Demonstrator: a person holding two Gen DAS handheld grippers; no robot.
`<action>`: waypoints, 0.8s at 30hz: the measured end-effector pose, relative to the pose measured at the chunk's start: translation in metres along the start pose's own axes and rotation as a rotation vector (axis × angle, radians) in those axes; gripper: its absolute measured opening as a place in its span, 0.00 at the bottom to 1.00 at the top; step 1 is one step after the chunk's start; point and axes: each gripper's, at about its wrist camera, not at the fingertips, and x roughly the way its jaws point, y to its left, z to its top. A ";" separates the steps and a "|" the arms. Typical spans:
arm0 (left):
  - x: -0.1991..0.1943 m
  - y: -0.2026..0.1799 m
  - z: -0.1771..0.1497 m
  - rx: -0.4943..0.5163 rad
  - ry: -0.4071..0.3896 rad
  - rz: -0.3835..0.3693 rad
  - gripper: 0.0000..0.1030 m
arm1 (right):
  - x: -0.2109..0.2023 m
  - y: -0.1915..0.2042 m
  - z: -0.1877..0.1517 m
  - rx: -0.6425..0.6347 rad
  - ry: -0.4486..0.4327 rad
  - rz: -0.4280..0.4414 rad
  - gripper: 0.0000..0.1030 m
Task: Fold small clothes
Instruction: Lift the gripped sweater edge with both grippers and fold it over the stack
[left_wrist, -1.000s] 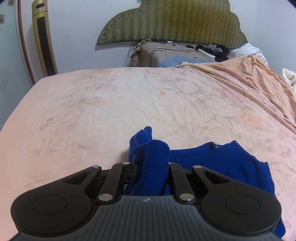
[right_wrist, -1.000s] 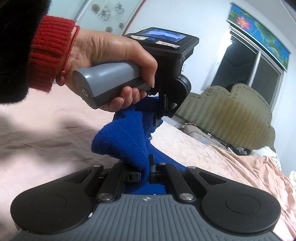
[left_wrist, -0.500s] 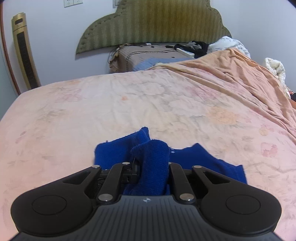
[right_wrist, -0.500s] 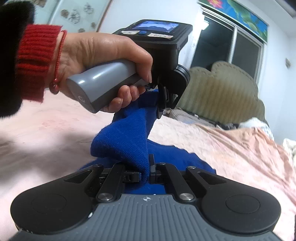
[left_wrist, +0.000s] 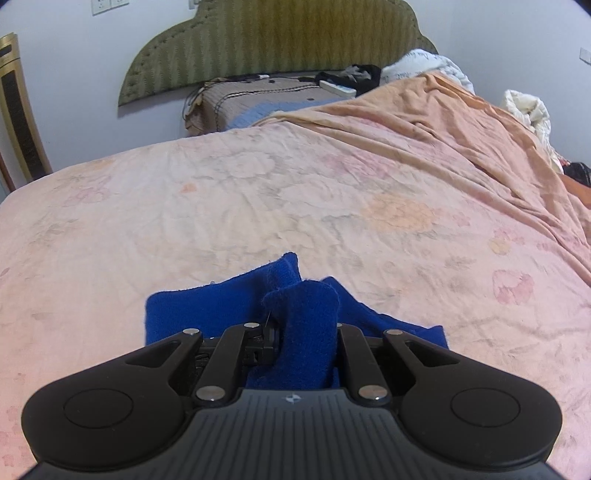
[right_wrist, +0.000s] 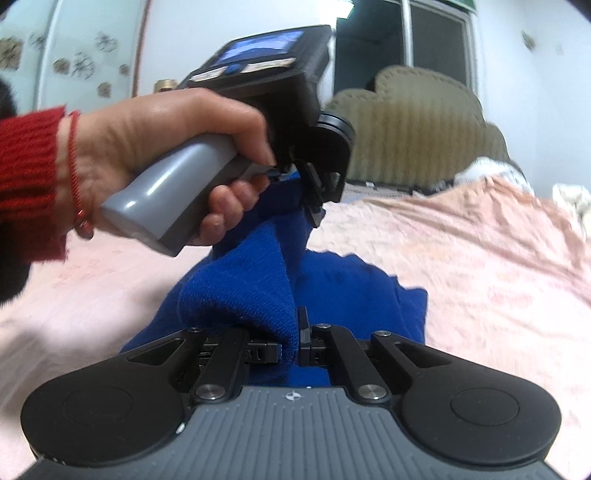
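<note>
The blue knit garment (left_wrist: 207, 314) is lying bunched; the left gripper (left_wrist: 303, 332) and right gripper (right_wrist: 291, 343) are each clenching 1 fold, hiding its shape.

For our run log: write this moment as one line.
left gripper: shut on garment | right gripper: shut on garment | garment partly on bed

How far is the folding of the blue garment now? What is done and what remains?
Done: part of the blue knit garment already lies flat on the pink bedsheet. In hand: the left gripper and the right gripper are each shut on a raised edge of it, and the fabric hangs between them. Left: lay the lifted part over the flat part, let go, and smooth it; no neat folded shape shows yet.
</note>
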 end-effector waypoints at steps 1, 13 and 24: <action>0.002 -0.003 0.000 0.004 0.006 -0.001 0.11 | 0.000 -0.005 -0.002 0.020 0.006 0.002 0.05; 0.017 -0.028 -0.003 0.037 0.038 -0.002 0.11 | 0.002 -0.025 -0.012 0.136 0.031 0.019 0.05; 0.033 -0.045 -0.002 0.015 0.099 -0.080 0.18 | 0.001 -0.044 -0.020 0.231 0.066 0.040 0.05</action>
